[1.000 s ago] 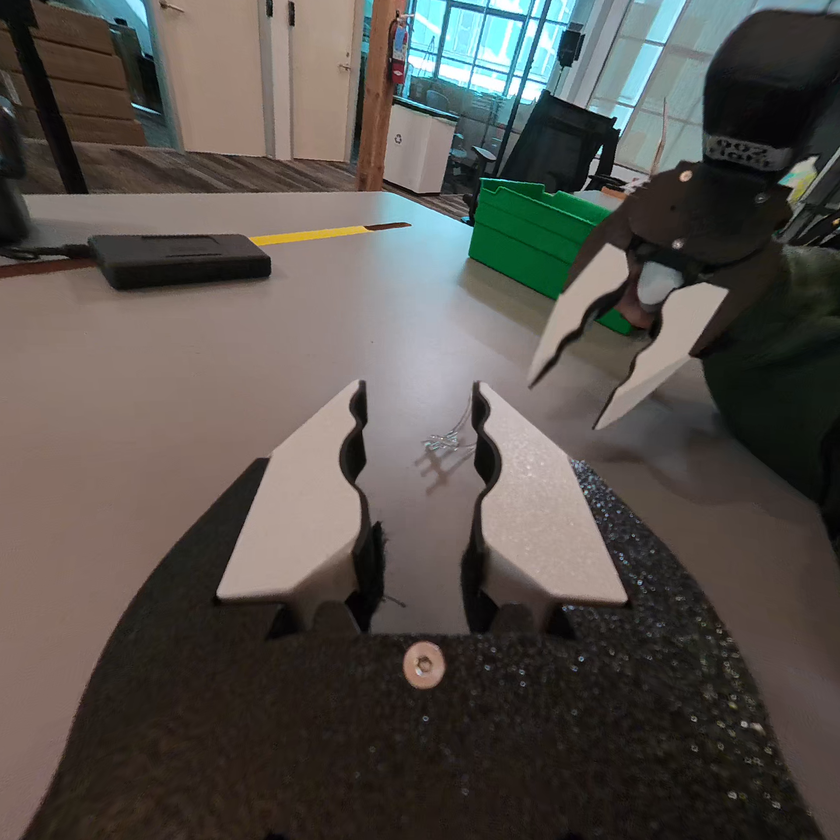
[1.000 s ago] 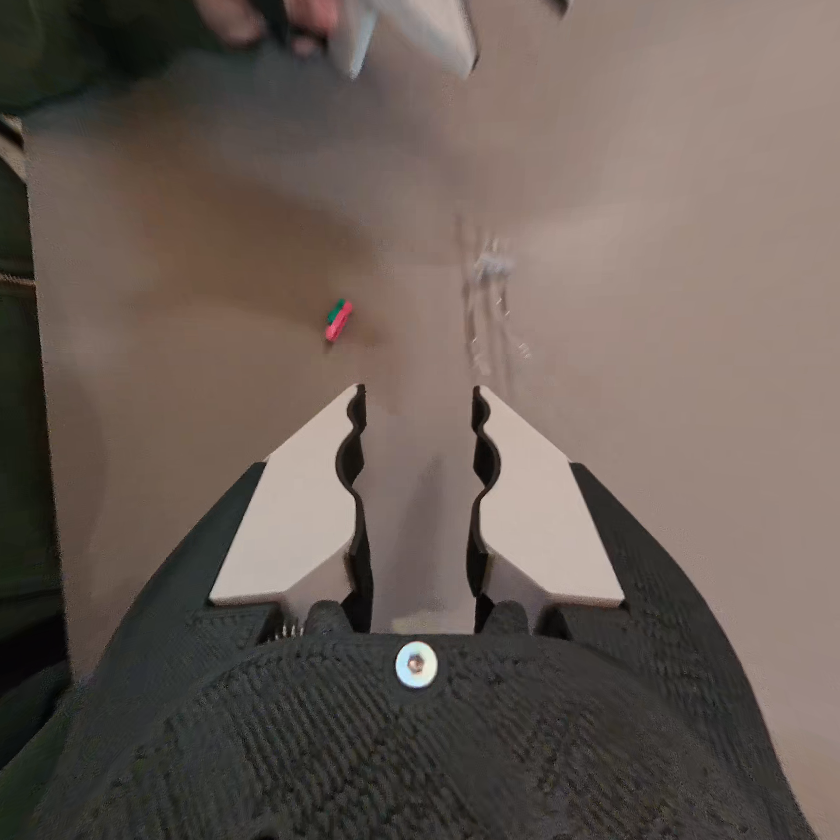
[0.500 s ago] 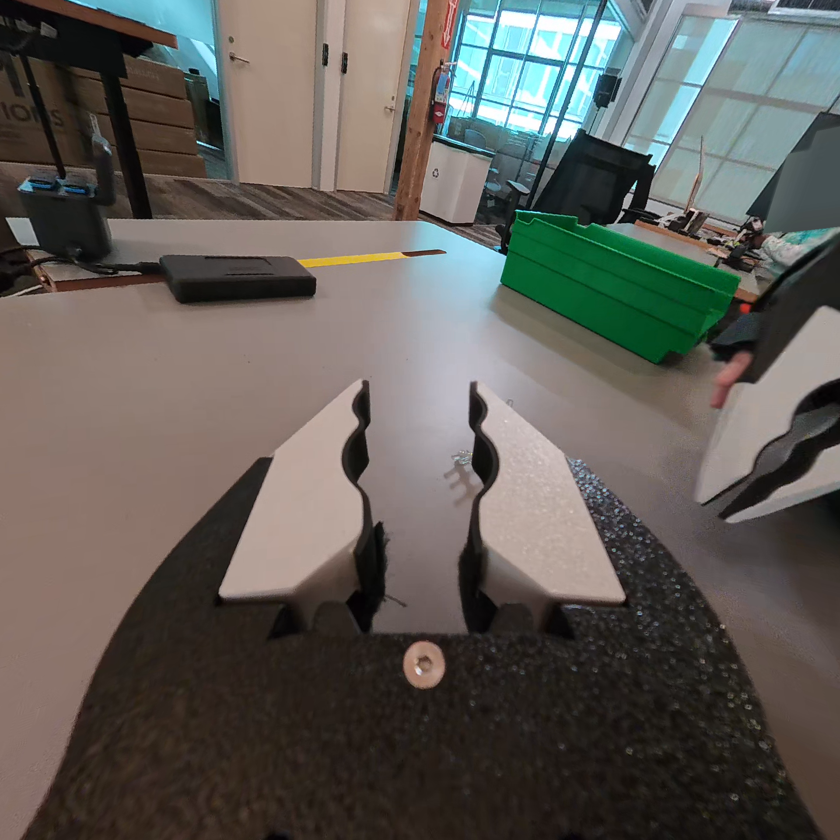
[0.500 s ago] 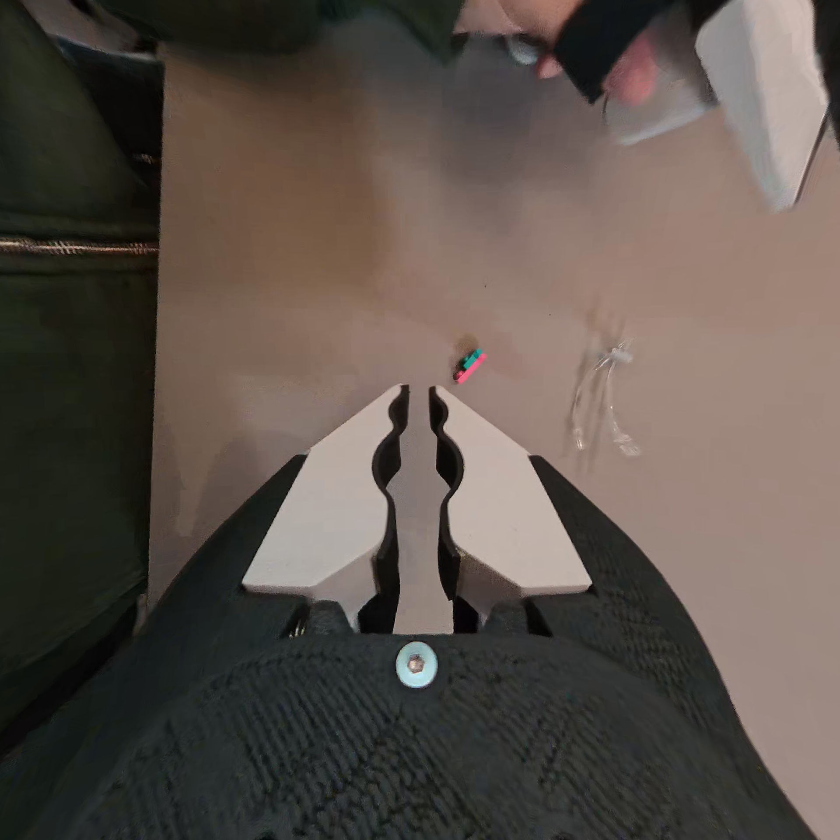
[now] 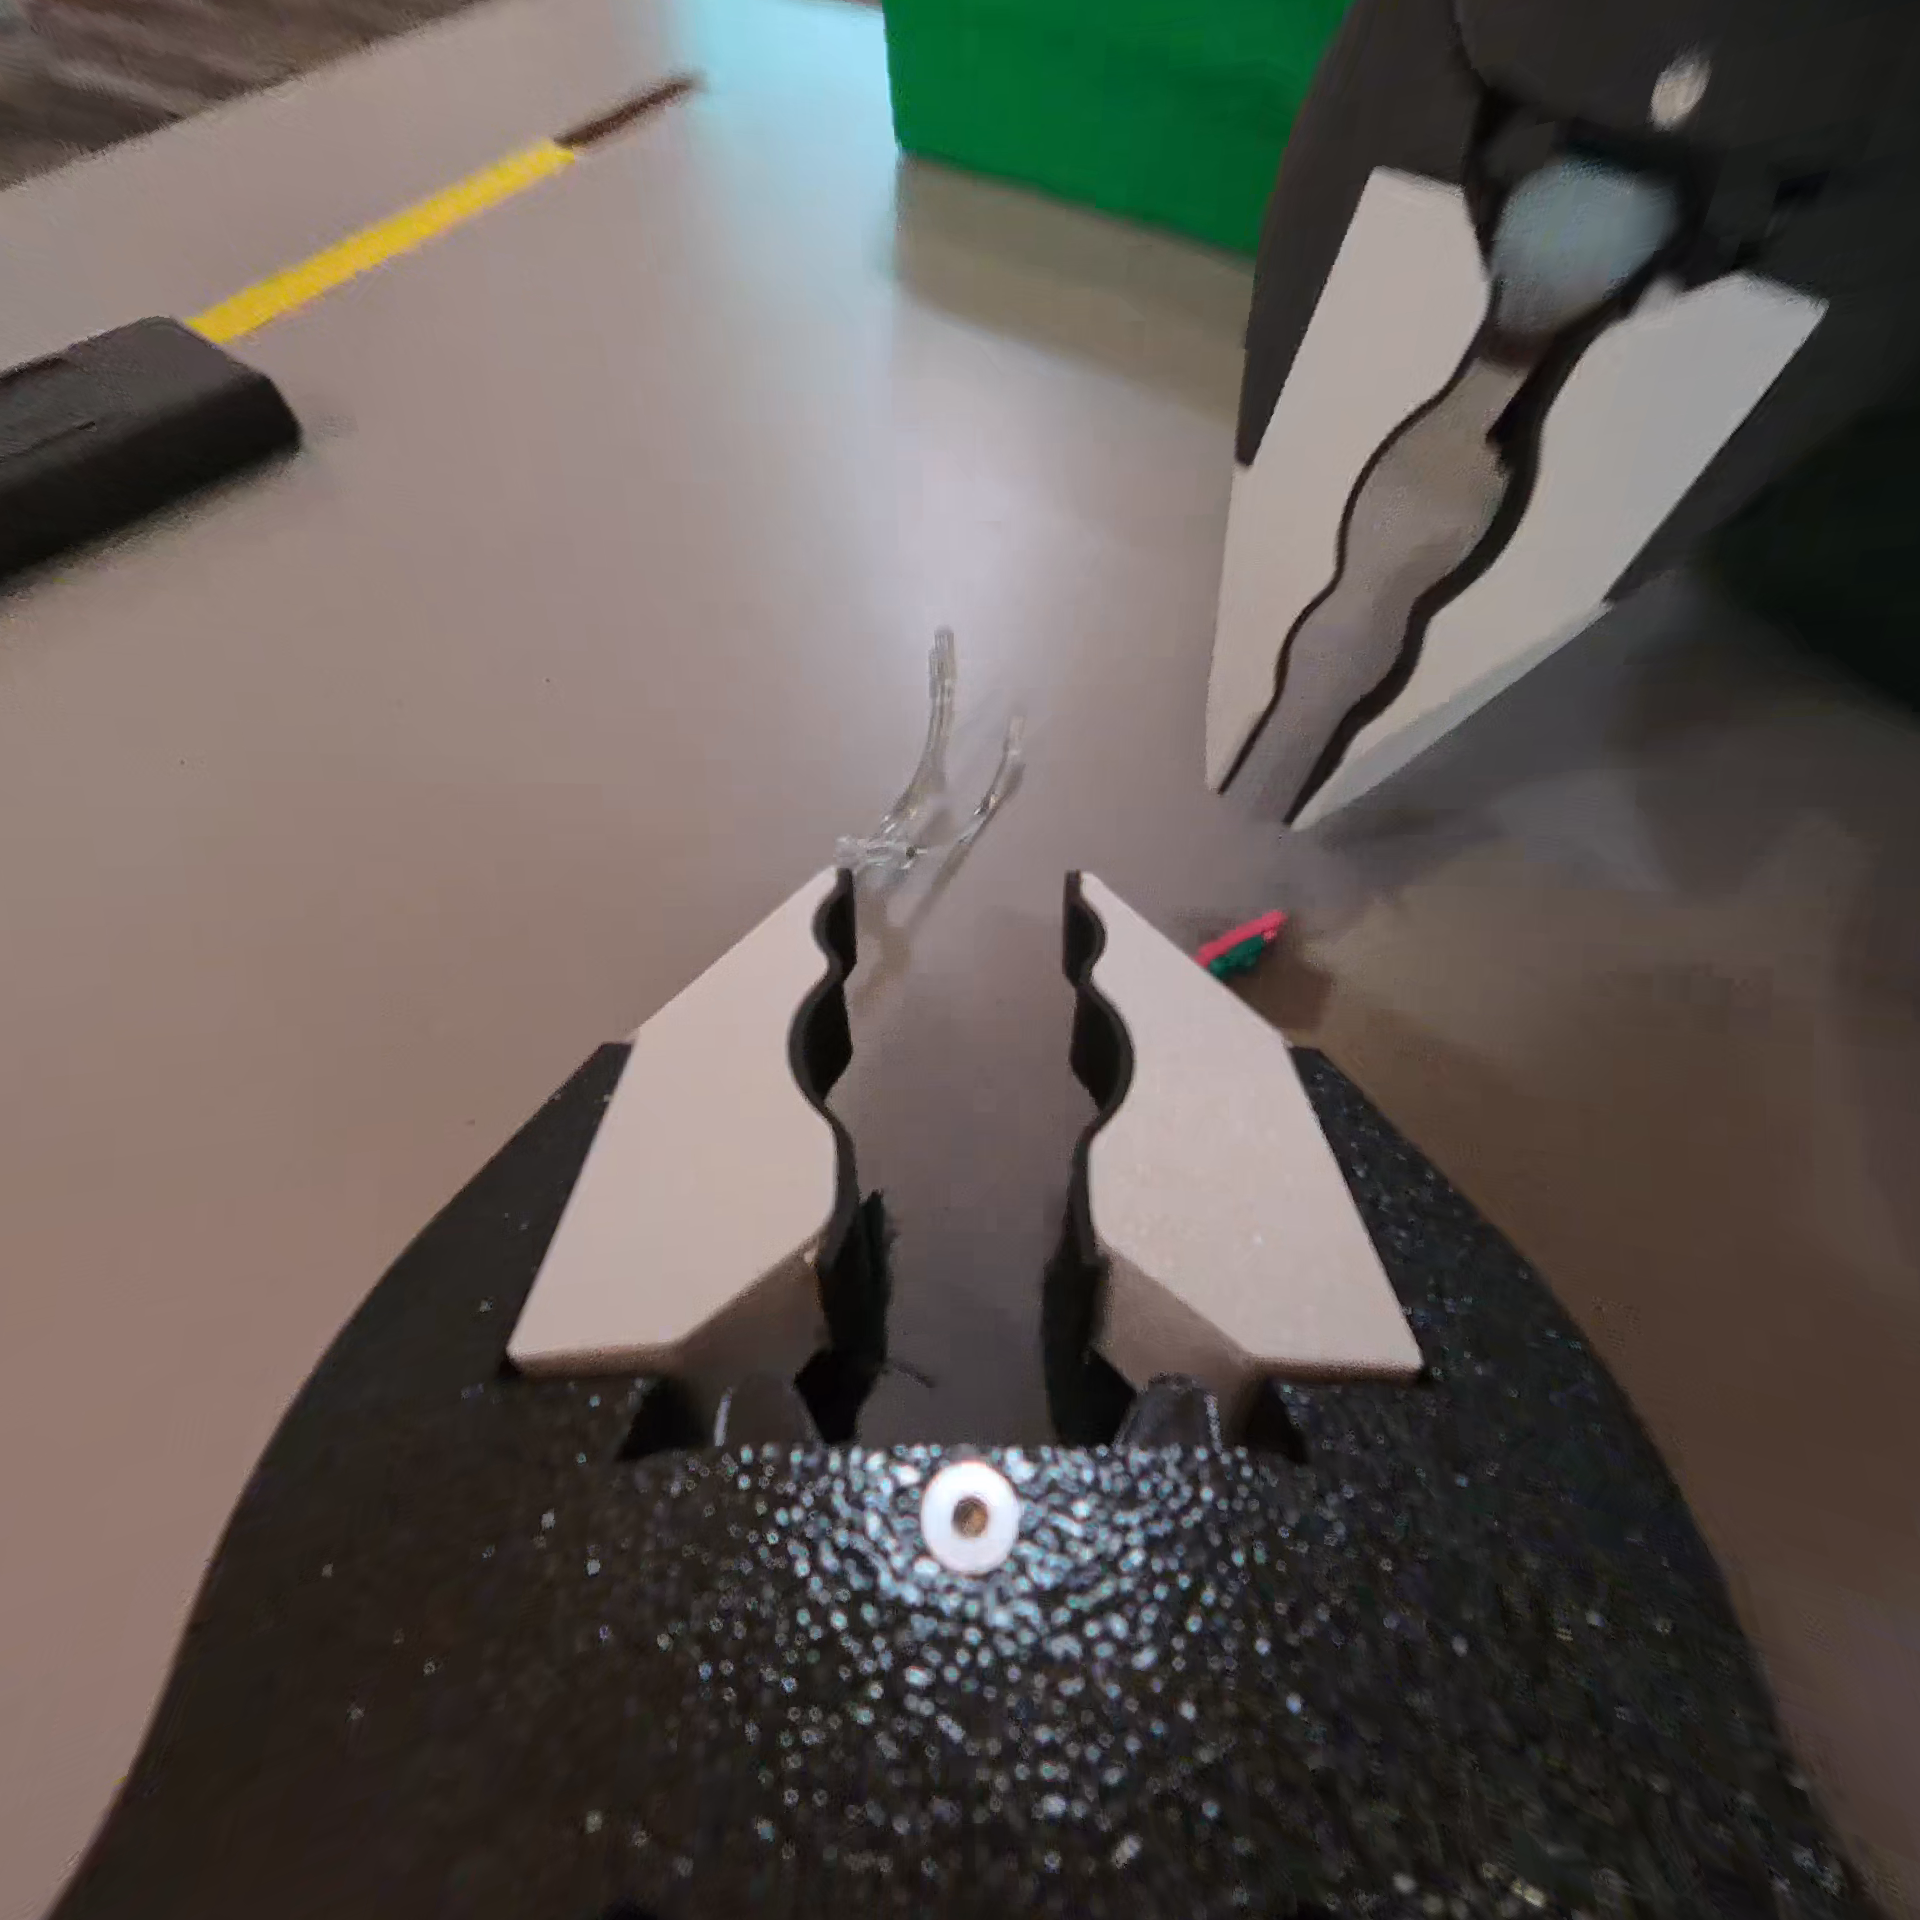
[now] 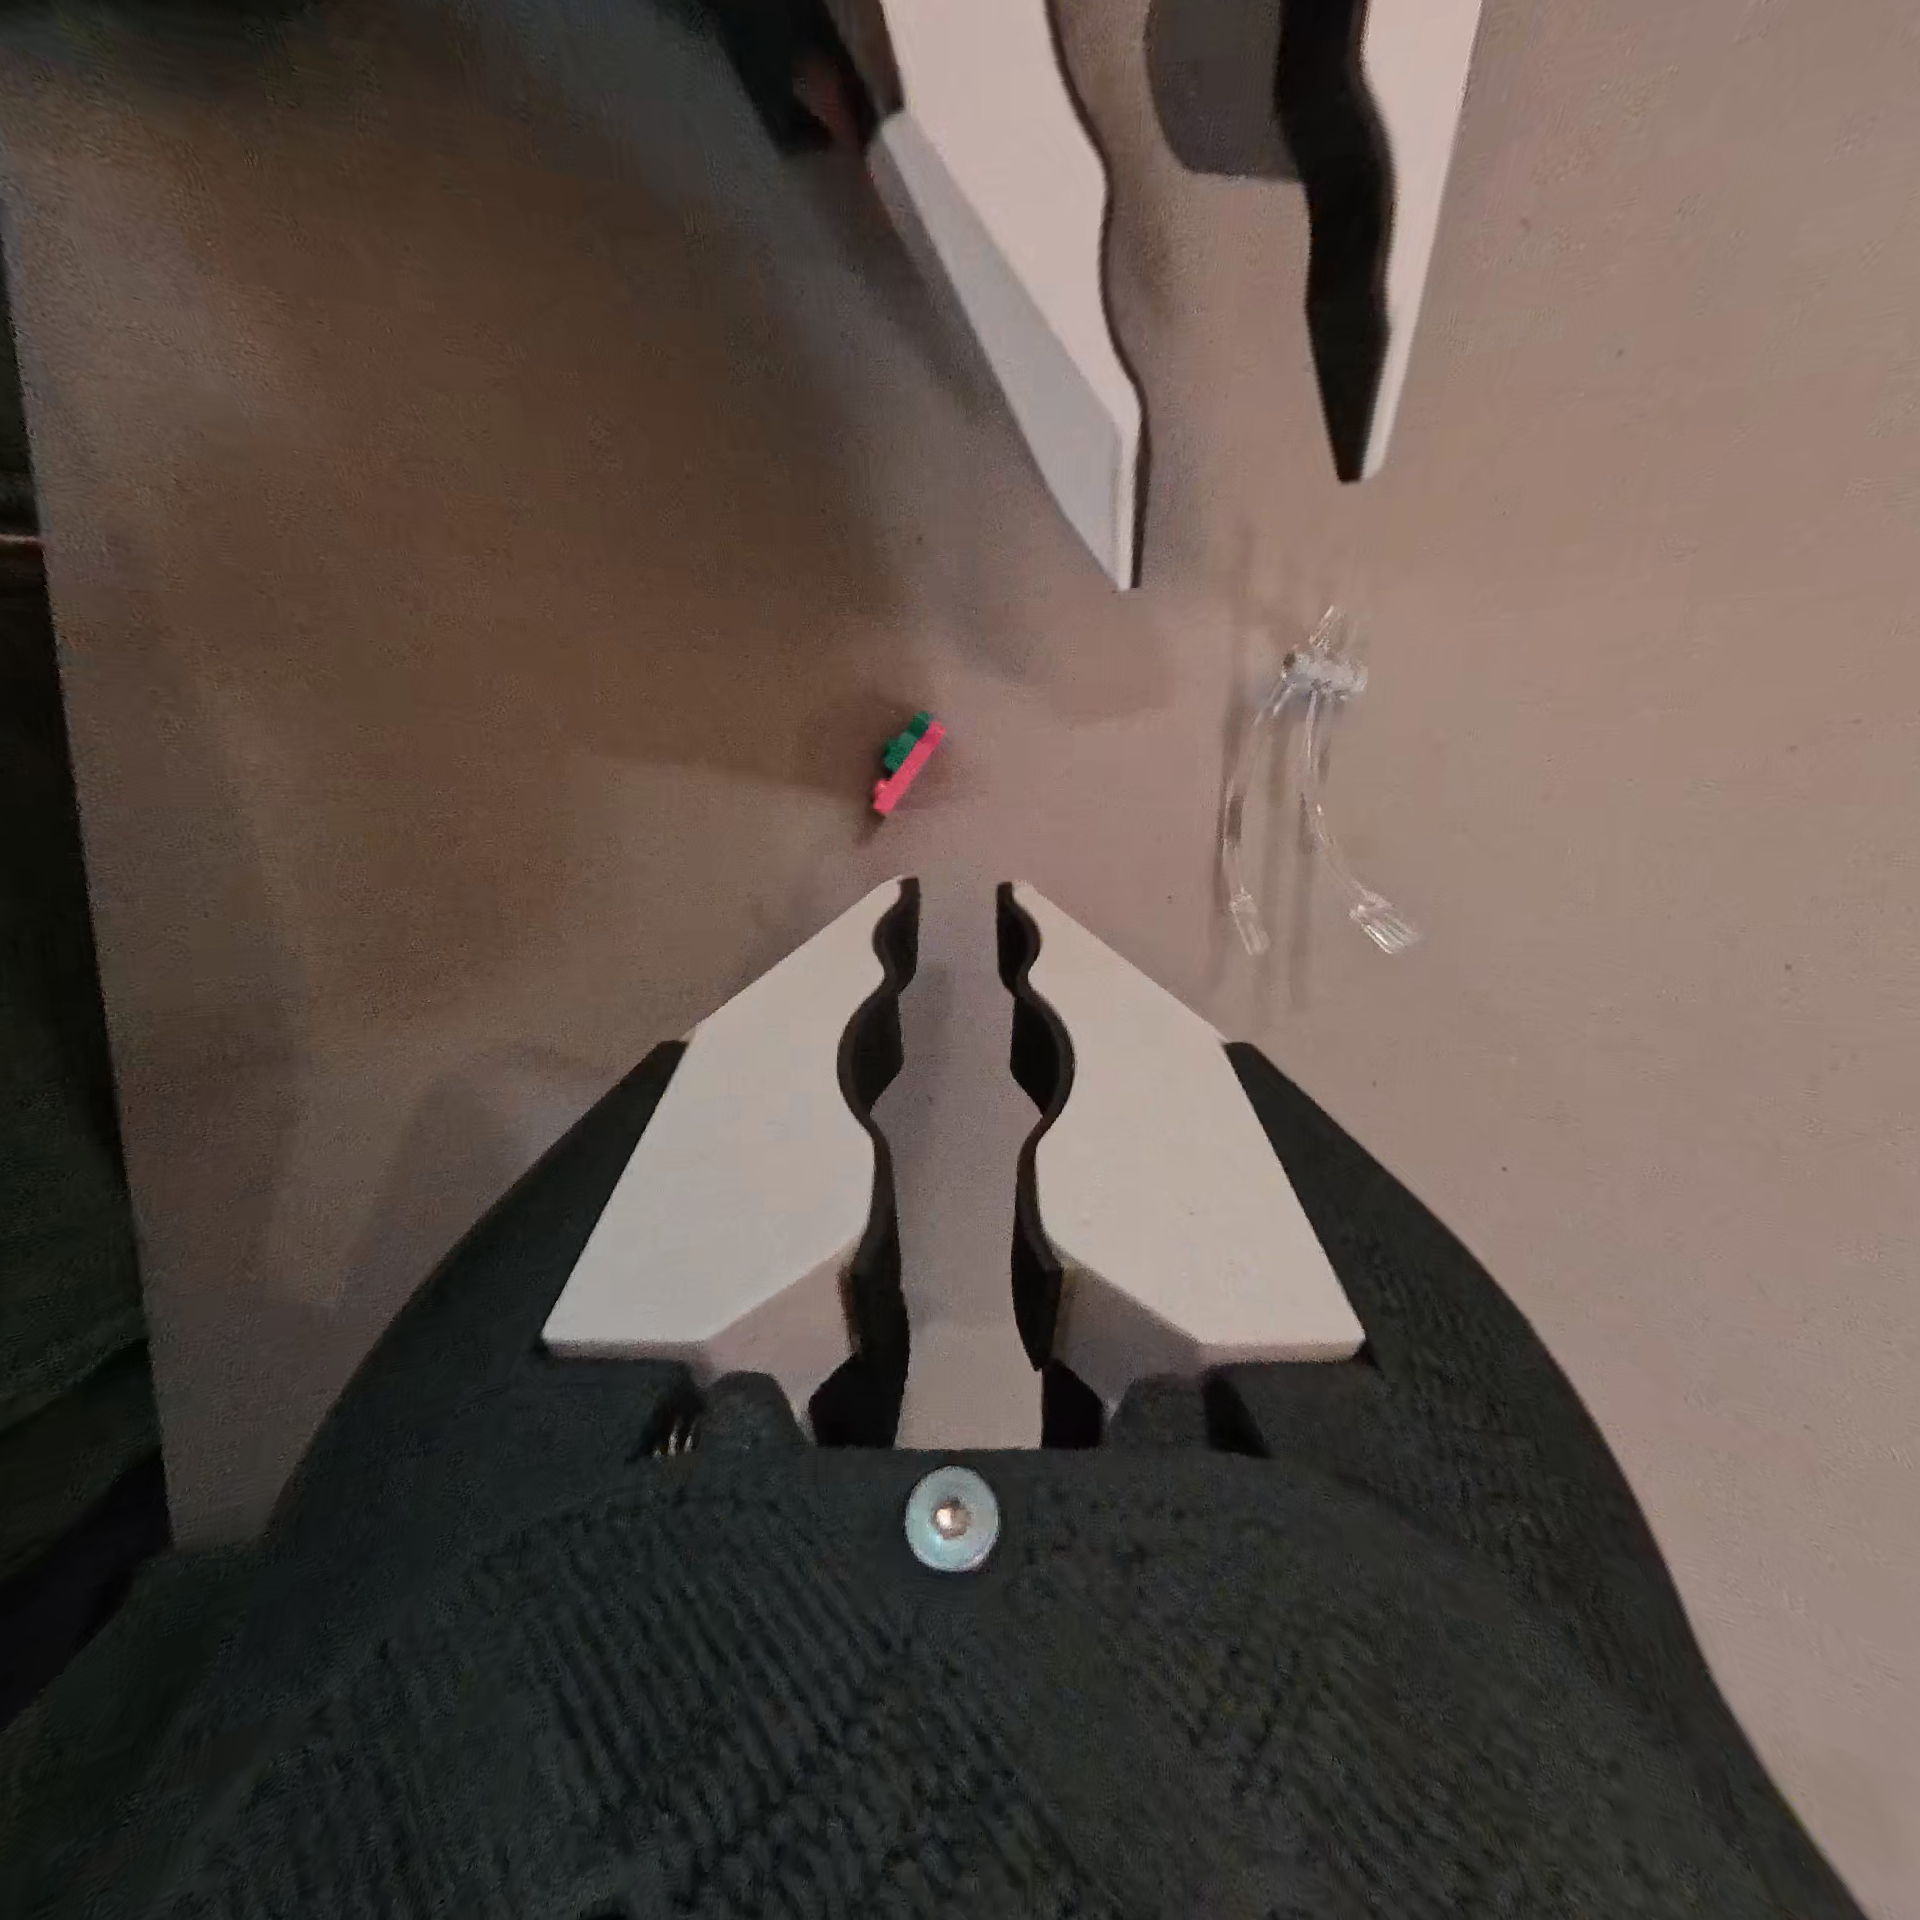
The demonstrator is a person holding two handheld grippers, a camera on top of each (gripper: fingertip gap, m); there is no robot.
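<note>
A small pink and green piece (image 6: pixel 909 764) lies on the grey table (image 6: pixel 1662 727) just ahead of my right gripper (image 6: pixel 956 885), whose jaws stand a narrow gap apart and hold nothing. A clear plastic two-legged piece (image 6: pixel 1299 790) lies to its right. My left gripper (image 5: pixel 956 883) is open and empty, low over the table (image 5: pixel 520 727), with the clear piece (image 5: pixel 935 769) just beyond its left fingertip. The pink and green piece (image 5: pixel 1242 938) lies right of its right finger. The right gripper (image 5: pixel 1259 805) points down at the table from the upper right. The left gripper (image 6: pixel 1236 530) comes in from the top.
A green bin (image 5: pixel 1091 94) stands at the back. A black flat device (image 5: pixel 125 426) lies at the far left beside a yellow tape strip (image 5: pixel 384 244). The table's edge and a dark green garment (image 6: pixel 62 1039) run along the left of the right wrist view.
My left gripper has tipped down and closed in on the clear piece. My right gripper has narrowed from wide open and swung over the pink and green piece. Both grippers now face each other closely.
</note>
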